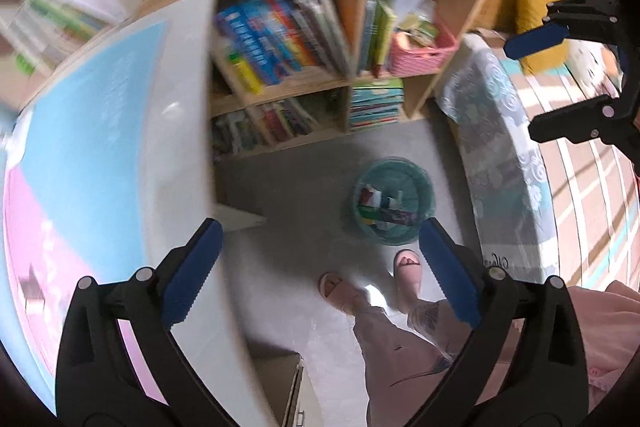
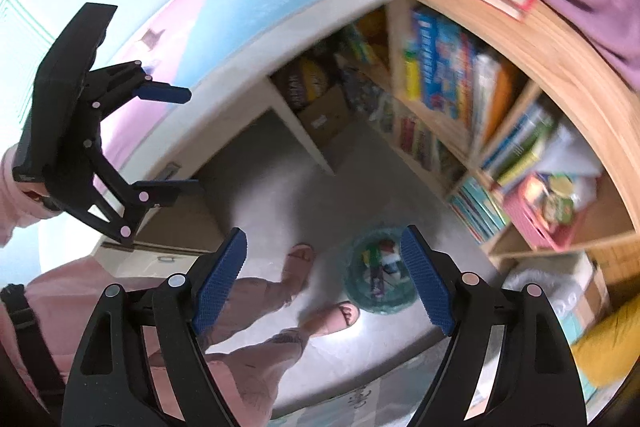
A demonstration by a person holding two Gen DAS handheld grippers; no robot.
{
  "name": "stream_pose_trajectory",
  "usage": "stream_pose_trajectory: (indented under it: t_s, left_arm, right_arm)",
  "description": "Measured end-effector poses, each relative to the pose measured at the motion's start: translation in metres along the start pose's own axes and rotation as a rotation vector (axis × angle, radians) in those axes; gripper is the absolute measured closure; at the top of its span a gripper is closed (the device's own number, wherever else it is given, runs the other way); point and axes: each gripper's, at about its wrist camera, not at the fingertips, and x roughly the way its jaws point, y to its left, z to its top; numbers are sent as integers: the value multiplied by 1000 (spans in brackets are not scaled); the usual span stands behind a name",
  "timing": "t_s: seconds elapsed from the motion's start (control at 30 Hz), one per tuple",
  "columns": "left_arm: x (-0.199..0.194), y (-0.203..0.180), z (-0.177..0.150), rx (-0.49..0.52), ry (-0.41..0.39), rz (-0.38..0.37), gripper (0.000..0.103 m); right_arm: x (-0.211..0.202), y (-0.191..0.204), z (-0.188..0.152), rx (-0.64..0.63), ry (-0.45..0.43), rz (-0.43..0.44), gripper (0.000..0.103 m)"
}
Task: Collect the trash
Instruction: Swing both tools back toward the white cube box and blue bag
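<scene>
A teal waste bin (image 1: pixel 390 205) stands on the grey floor below me, with several coloured wrappers and paper scraps inside; it also shows in the right wrist view (image 2: pixel 378 277). My left gripper (image 1: pixel 320 231) is open and empty, held high above the floor beside the desk edge. My right gripper (image 2: pixel 322 239) is open and empty, high above the bin. The right gripper shows at the right edge of the left wrist view (image 1: pixel 560 83), and the left gripper shows at the left of the right wrist view (image 2: pixel 176 137), both with jaws apart.
A white desk with a pink and blue mat (image 1: pixel 80 155) is on the left. A wooden bookshelf (image 1: pixel 304 67) full of books, with a pink basket (image 1: pixel 420 53), stands behind the bin. A bed with a grey patterned cover (image 1: pixel 500 147) is on the right. The person's feet (image 1: pixel 408 267) stand by the bin.
</scene>
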Motion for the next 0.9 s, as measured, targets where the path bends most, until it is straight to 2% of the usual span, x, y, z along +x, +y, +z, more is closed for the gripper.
stream_pose_trajectory:
  t_s: [0.13, 0.23, 0.33, 0.57, 0.9]
  left_arm:
    - [-11, 35, -19, -95, -1, 42, 7]
    - [-21, 67, -36, -207, -14, 89, 7]
    - [-29, 95, -53, -296, -19, 96, 7]
    - [-42, 142, -88, -378, -9, 189, 7]
    - [-57, 212, -139, -523, -7, 226, 7]
  right_arm:
    - [10, 22, 26, -76, 13, 10, 23]
    - [19, 39, 46, -125, 20, 27, 21]
    - [27, 59, 64, -183, 21, 44, 20]
    - [55, 113, 113, -320, 52, 59, 14]
    - [102, 185, 183, -459, 115, 97, 10]
